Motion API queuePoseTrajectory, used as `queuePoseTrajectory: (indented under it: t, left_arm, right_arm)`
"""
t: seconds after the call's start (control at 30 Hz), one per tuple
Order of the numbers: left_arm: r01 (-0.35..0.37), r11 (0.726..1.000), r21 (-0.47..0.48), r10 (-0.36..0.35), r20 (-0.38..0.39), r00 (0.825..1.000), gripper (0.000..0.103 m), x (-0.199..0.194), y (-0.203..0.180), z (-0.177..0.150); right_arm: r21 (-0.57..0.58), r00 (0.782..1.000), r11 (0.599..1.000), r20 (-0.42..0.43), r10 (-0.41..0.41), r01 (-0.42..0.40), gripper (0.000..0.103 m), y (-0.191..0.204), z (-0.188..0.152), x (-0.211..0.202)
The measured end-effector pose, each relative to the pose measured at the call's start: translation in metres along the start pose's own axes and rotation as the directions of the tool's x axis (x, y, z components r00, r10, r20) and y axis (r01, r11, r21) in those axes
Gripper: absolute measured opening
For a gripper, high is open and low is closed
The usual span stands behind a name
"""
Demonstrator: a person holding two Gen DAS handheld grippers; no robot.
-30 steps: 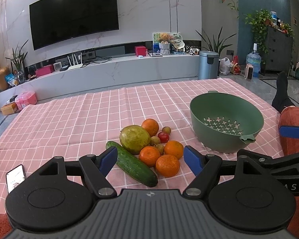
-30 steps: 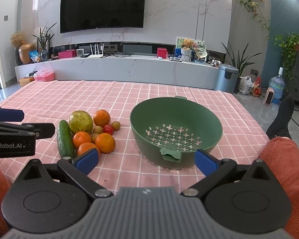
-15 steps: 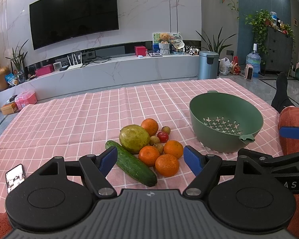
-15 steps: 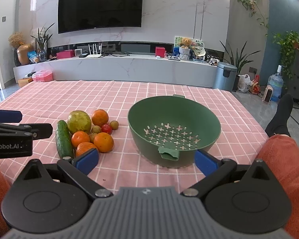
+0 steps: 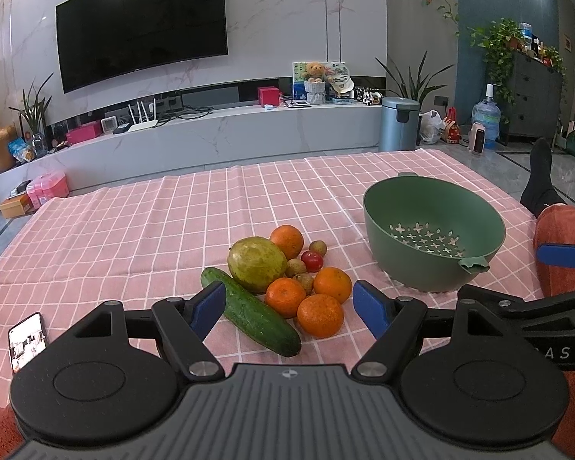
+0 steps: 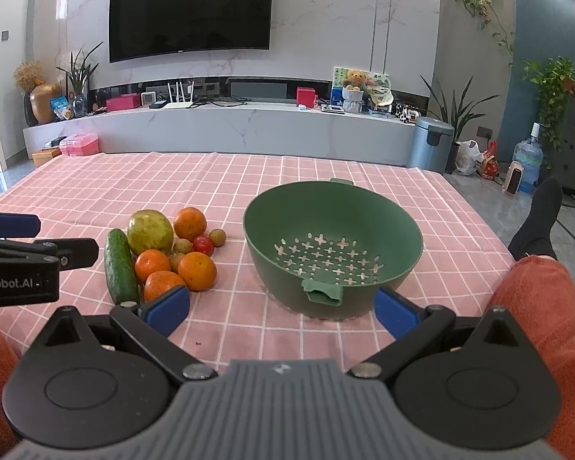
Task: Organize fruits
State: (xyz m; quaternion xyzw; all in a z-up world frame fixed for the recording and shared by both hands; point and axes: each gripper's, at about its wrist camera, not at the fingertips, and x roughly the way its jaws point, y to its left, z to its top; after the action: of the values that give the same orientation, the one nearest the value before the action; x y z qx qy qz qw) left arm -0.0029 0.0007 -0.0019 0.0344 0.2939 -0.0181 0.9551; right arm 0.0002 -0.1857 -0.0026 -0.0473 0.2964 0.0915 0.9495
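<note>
A pile of fruit lies on the pink checked cloth: a cucumber [image 5: 251,312], a green-yellow mango [image 5: 257,264], several oranges [image 5: 320,315], a small red tomato [image 5: 312,260] and small brown fruits. An empty green colander bowl [image 5: 433,230] stands to the right of the pile. My left gripper [image 5: 289,308] is open just short of the pile, nothing between its blue pads. My right gripper [image 6: 281,308] is open in front of the bowl [image 6: 333,245], holding nothing. The right wrist view also has the cucumber [image 6: 119,266] and mango [image 6: 150,232].
A phone [image 5: 27,341] lies on the cloth at the near left. A person's orange-clad leg [image 6: 536,306] and dark sock [image 6: 536,222] lie along the right edge. Behind the table are a marble TV bench [image 6: 226,130], a bin [image 6: 430,145] and a wall TV.
Both grippers have drifted slightly; the fruit pile and bowl sit a little higher in the views. Nothing was grasped or moved.
</note>
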Motion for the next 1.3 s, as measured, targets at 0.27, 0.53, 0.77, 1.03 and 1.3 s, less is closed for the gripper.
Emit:
queuePoseTrajectory:
  t: [0.27,0.53,0.77,1.03,1.3]
  left_arm:
    - [0.0,1.0,0.0,0.0,0.001,1.0,0.089,0.0,0.0,0.0]
    - [0.014,1.0,-0.016,-0.014,0.001,1.0,0.089,0.001,0.007,0.001]
    - [0.05,0.998,-0.043,-0.051,-0.025,0.998,0.089,0.011,0.017,0.004]
    - [0.071,0.978,-0.197,-0.098,-0.13,0.987,0.065,0.044,0.045,0.009]
    - [0.036,0.943,-0.33,-0.118,-0.232,0.966,0.056,0.082,0.067,0.009]
  right_arm:
    - [-0.002,1.0,1.0,-0.005,-0.001,0.001,0.099,0.001,0.0,0.001]
    - [-0.006,1.0,1.0,-0.009,-0.002,0.002,0.099,0.001,0.0,0.002]
    - [0.021,0.996,0.995,-0.004,0.094,-0.094,0.098,-0.003,0.0,0.014]
    - [0.027,0.973,0.975,-0.062,0.224,-0.223,0.078,0.006,0.015,0.048]
    - [-0.003,0.943,0.95,-0.126,0.308,-0.311,0.051,0.027,0.022,0.089]
